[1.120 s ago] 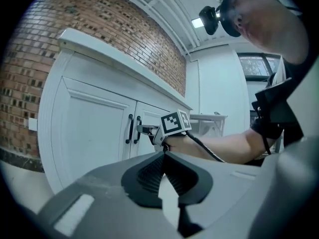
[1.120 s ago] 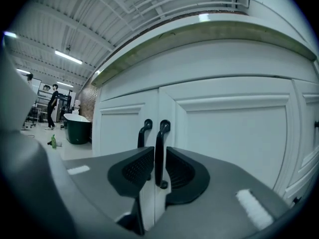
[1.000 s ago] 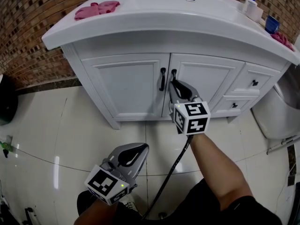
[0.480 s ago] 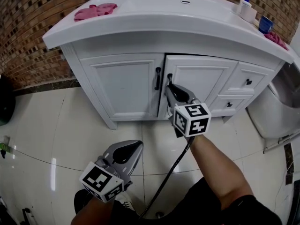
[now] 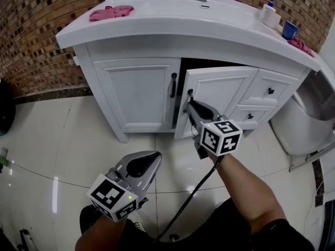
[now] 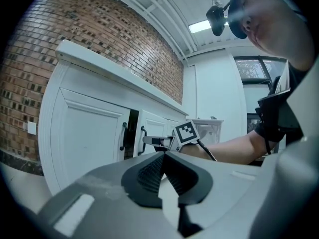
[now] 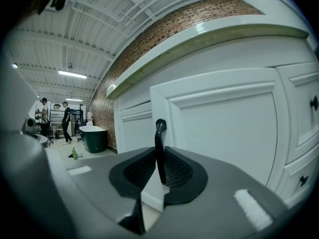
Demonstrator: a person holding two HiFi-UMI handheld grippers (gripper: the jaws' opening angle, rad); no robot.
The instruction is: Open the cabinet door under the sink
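A: Where does the cabinet door (image 5: 222, 95) stand?

B: Ajar, right in front of the right gripper (image 5: 191, 106). It is upright and taller than it is wide. Its handle edge juts out toward that gripper, while its hinge edge, off to the gripper's right, sits at the cabinet front.

A: And the handle (image 7: 159, 136)?

B: Slim and black, long axis upright, between the right gripper's jaws. The pads (image 7: 182, 173) press it from both sides, though the jaws are opening slightly.

A: What can't you see?

B: The handle's lower end, sunk between the pads. Left of the gripper, the gap (image 5: 179, 101) between the two doors is only darkness, so nothing inside can be made out.

A: The other gripper?

B: The left gripper (image 5: 137, 166) hangs lower and nearer the person, well apart from the door, its jaws clenched together on nothing.

A: Around that?

B: The left door (image 5: 136, 95), beyond it, sits flush and closed, its own black handle (image 5: 173, 85) upright. Drawers (image 5: 267, 93) lie right of the right gripper. Above, on the white tabletop (image 5: 157, 25), lies a pink cloth (image 5: 111, 12). The items at the tabletop's far right end are too small to name.
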